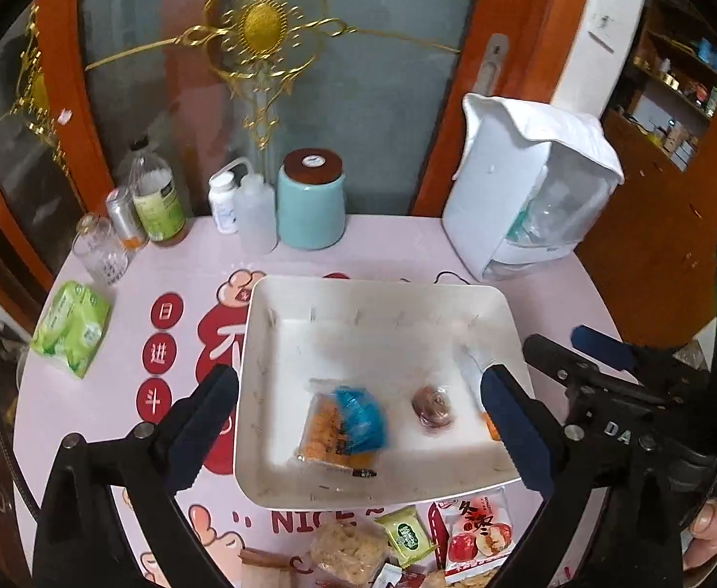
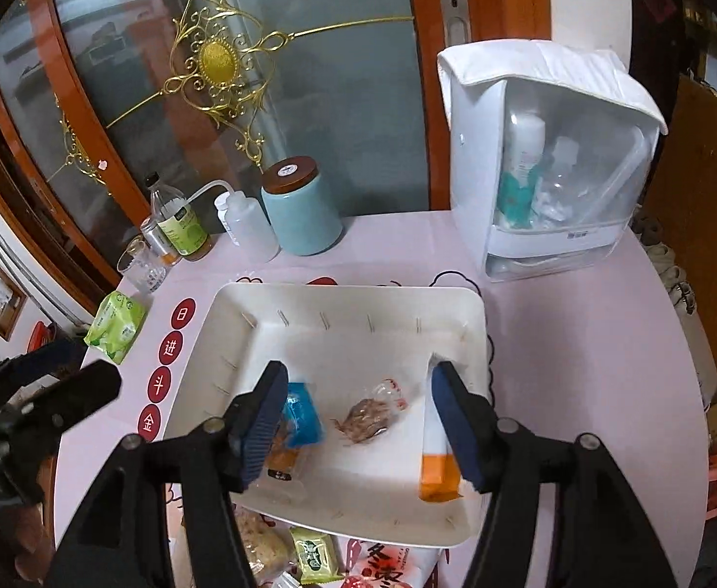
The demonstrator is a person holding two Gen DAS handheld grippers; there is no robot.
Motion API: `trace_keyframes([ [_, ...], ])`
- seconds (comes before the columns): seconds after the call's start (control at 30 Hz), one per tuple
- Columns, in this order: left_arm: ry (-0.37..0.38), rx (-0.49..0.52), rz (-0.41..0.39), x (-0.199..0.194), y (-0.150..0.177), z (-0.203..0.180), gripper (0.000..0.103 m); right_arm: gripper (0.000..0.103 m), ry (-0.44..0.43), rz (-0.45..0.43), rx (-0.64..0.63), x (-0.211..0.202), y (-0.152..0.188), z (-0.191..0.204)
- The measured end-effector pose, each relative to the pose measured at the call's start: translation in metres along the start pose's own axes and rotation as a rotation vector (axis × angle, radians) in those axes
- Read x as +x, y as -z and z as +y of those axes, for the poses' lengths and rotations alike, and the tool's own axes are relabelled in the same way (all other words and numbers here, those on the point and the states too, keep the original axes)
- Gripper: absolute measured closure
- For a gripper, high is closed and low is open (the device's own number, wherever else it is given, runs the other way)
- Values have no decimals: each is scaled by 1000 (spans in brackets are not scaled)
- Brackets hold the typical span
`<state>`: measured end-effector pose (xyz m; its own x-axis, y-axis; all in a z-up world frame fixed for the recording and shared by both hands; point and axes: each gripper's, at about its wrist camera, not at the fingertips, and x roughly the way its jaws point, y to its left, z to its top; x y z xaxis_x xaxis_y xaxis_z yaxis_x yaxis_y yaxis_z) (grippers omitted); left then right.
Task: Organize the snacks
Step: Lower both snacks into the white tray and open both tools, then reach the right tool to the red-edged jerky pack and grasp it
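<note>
Pink table (image 2: 579, 343) bears white tray (image 2: 241, 316) before seemingly glass, gold-ornamented door (image 2: 221, 59)

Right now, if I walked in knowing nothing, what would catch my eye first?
Probably the white tray at the middle of the pink table, holding a blue-and-orange snack packet, a small brown sweet and an orange-and-white pack. Both the left tool and the right tool hover open above it. More snacks wait at the near edge.
</note>
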<state>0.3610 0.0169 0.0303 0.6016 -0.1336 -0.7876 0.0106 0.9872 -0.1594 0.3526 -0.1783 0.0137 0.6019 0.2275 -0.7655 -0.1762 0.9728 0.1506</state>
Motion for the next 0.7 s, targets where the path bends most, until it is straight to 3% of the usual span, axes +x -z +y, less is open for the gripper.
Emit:
trace_keyframes([
  [0.3,-41,59,-77,-33,4,-1,4,41,16,-51,-4,-35,5,-4],
  [0.7,-24,164,-90,-81,34,-11,4,41,102,-85,-64,-100,60,11],
])
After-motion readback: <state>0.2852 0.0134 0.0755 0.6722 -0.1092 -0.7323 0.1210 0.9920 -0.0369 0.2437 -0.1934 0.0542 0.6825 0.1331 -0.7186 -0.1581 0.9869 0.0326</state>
